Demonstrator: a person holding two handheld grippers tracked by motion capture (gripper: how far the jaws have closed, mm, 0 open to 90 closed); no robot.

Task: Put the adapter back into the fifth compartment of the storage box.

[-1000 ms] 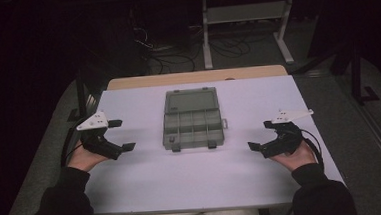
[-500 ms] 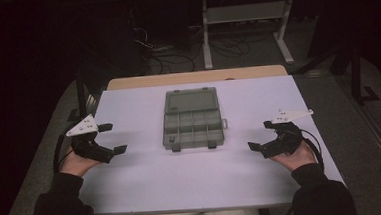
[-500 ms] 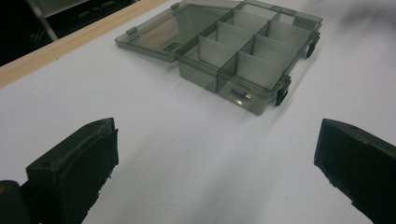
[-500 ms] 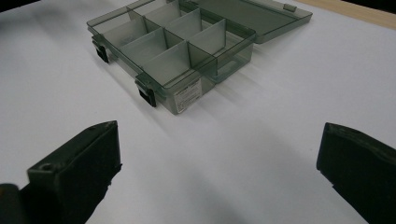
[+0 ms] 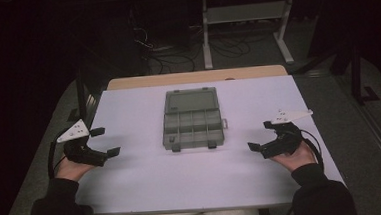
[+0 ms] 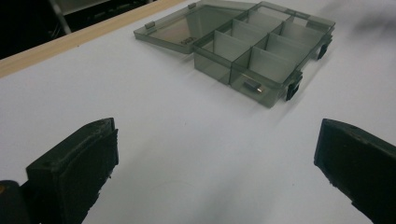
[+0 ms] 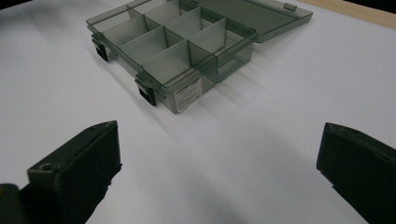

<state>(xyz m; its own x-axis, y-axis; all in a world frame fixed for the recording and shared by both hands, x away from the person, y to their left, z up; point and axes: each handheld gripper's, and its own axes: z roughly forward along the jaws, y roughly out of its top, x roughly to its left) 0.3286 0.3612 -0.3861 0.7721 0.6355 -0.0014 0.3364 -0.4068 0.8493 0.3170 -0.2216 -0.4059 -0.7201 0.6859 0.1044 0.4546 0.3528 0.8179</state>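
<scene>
Smoky plastic box (image 5: 191,118) lies mid-table, lid already flat open, compartments looking empty. My left gripper (image 5: 102,141) and right gripper (image 5: 259,135) flank it, well apart, jaws spread, holding nothing; any handling remains ahead.

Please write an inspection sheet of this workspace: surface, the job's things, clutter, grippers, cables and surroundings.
Surface: white rectangular table top, with a bare wooden strip along its far edge.
Job's things: translucent grey plastic compartment box, lid open and lying flat behind it, compartments look empty, two dark latches at the near edge.
Clutter: nothing seen.
Grippers: left gripper and right gripper open, holding nothing, apart from the box on either side.
Cables: black cable loops from each gripper; more cables on the floor.
Surroundings: dark room, white metal frame beyond the table.
</scene>
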